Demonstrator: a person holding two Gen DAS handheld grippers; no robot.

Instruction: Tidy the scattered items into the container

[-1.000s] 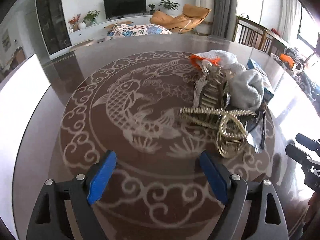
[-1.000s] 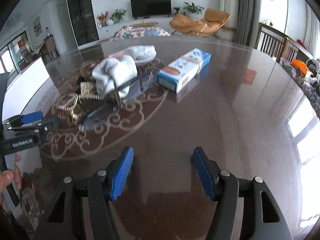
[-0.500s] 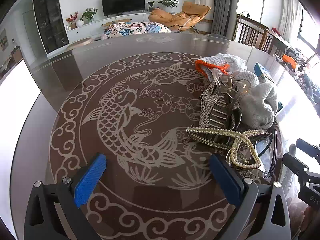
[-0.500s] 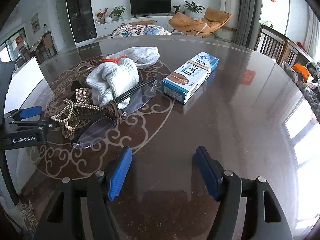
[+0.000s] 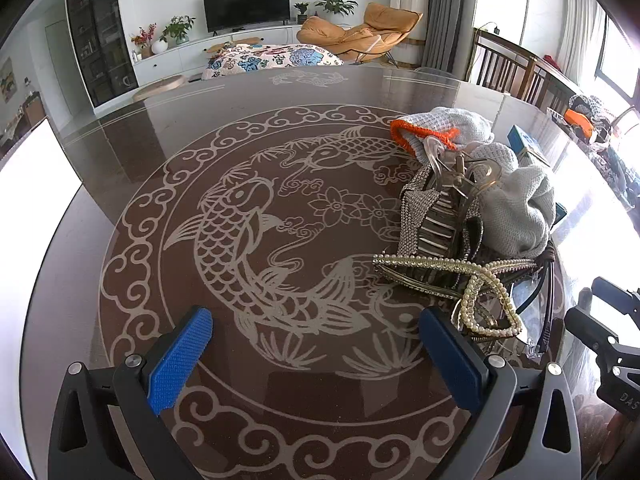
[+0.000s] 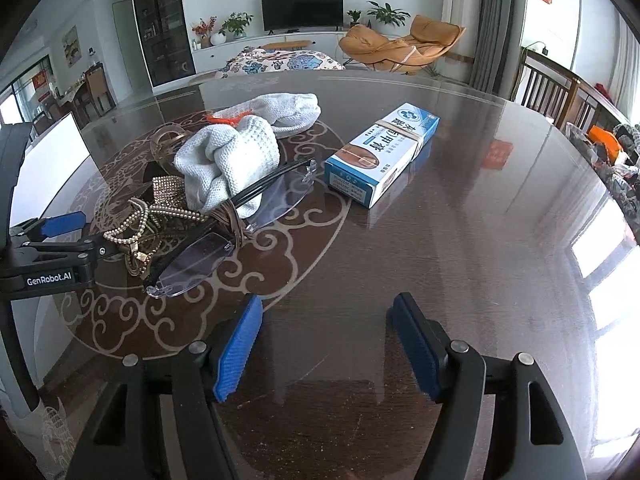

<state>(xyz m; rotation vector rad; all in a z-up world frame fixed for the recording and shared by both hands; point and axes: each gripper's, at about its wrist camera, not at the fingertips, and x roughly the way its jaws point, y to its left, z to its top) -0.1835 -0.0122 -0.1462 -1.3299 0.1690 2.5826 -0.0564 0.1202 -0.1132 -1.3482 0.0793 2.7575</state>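
A heap of items lies on the round dark table (image 6: 460, 240): a pearl hair clip (image 5: 476, 284), a rhinestone hair clip (image 5: 436, 216), a grey knit cloth (image 5: 520, 208), an orange-trimmed knit pouch (image 5: 448, 128), clear glasses (image 6: 240, 220) and a blue-white box (image 6: 380, 152). My left gripper (image 5: 320, 356) is open and empty, low over the table just left of the pearl clip. My right gripper (image 6: 324, 344) is open and empty, nearer the table's front edge, in front of the glasses and box. No container is identifiable.
The table carries a fish pattern (image 5: 260, 232). Wooden chairs (image 6: 552, 92) stand at the far right. Behind the table are a sofa bed (image 5: 272, 60), an orange lounger (image 5: 360, 36) and a TV (image 5: 246, 4). The left gripper shows at left in the right wrist view (image 6: 60, 240).
Both grippers moved forward toward the heap; it looks larger and closer in both views. Both stay open and empty. The items have not moved.
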